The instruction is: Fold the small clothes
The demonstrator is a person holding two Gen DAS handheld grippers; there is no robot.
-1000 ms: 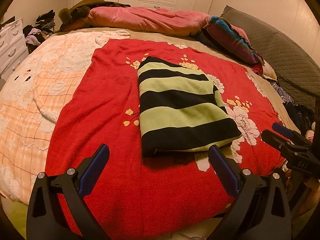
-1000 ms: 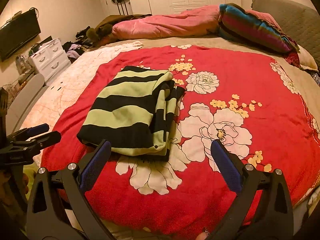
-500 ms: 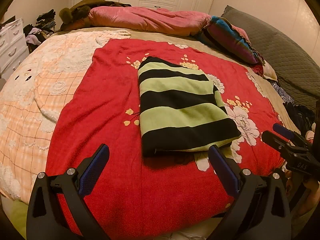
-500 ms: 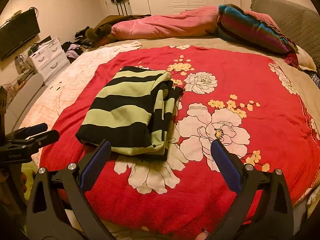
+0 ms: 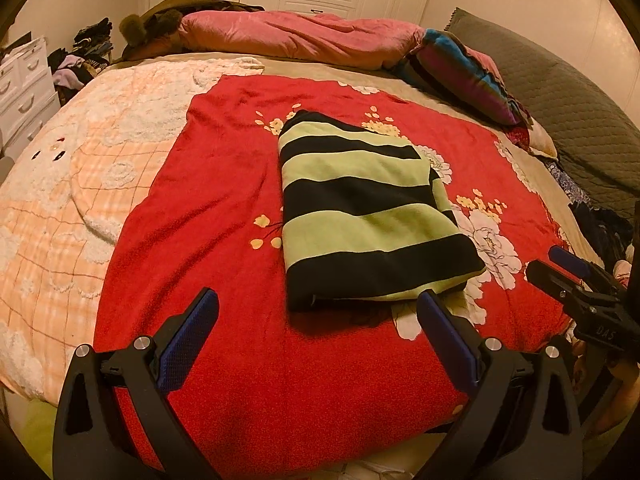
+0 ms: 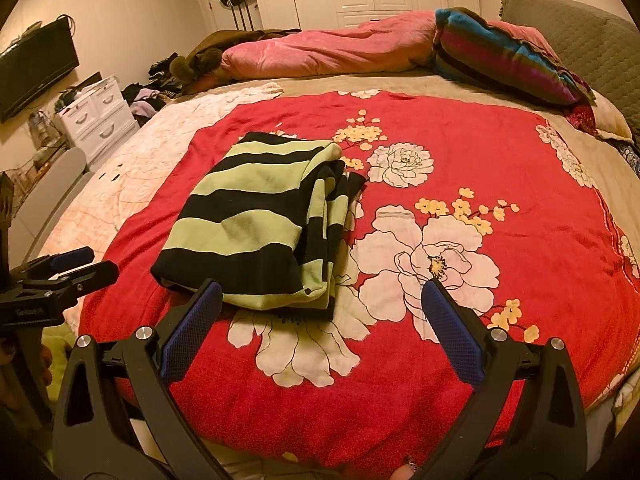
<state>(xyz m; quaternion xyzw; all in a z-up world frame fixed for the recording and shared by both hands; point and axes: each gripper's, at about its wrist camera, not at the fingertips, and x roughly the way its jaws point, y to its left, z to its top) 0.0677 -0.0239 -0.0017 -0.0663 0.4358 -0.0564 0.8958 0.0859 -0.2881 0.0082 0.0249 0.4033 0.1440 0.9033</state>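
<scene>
A green-and-black striped garment (image 5: 368, 216) lies folded into a thick rectangle on a red floral blanket (image 5: 224, 200). Its stacked open edges face right in the right wrist view (image 6: 256, 220). My left gripper (image 5: 316, 328) hovers open just short of the garment's near edge, nothing between its blue pads. My right gripper (image 6: 320, 320) is also open, near the garment's near right corner, holding nothing. Each gripper shows in the other's view: the right gripper (image 5: 560, 268) at the far right, the left gripper (image 6: 76, 266) at the far left.
The red floral blanket (image 6: 500, 152) covers a bed beside a peach fleece blanket (image 5: 60, 184). A pink duvet (image 5: 304, 40) and striped pillow (image 5: 464, 68) lie at the far side. A white dresser (image 6: 100, 116) and clothes pile stand left; wardrobes line the back wall.
Both grippers have drifted very slightly; the garment lies as it did and both grippers stay open.
</scene>
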